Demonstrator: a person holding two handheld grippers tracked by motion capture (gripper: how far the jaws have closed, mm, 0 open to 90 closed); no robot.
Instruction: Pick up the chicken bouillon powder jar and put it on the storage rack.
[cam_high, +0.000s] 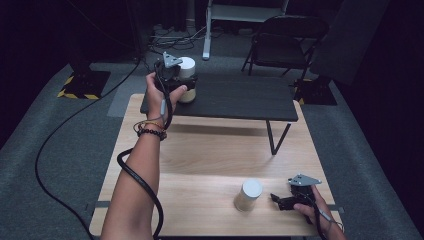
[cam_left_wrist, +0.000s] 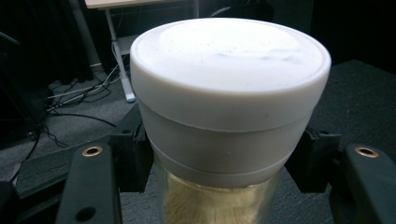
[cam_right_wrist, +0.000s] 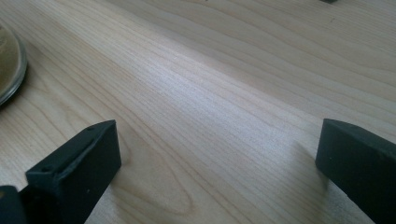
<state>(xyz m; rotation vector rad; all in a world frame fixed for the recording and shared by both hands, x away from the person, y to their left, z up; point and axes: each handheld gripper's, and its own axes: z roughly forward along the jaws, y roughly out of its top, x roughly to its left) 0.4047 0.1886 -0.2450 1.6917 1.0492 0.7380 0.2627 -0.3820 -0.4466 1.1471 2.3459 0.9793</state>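
Over on the left, the person's left arm stretches forward across the wooden worktop (cam_high: 200, 150), a black cable looping along the forearm and beaded bracelets at the wrist. The left tool (cam_high: 179, 84) is up at the near left corner of a low black shelf (cam_high: 240, 102) that stands on the far half of the worktop. Its two black jaws are clamped on a jar with a white lid (cam_high: 187, 80); in the left gripper view the jar (cam_left_wrist: 224, 112) sits squarely between the jaws, which press on its sides just below the lid, and pale yellowish contents show through the clear wall beneath. Whether the jar's base rests on the shelf or hangs just above it I cannot tell.

Toward the right, near the front edge of the worktop, a second jar with a white lid (cam_high: 248, 195) stands upright on the bare wood, well apart from the first.

Just to the right of that second jar is the right tool (cam_high: 280, 201), held low over the worktop in the person's right hand (cam_high: 312, 207), its jaws pointing toward the jar and not touching it. In the right gripper view the jaws stand wide apart with nothing but wood grain (cam_right_wrist: 210, 93) between them, and the round edge of the second jar (cam_right_wrist: 9, 65) shows at the left border.
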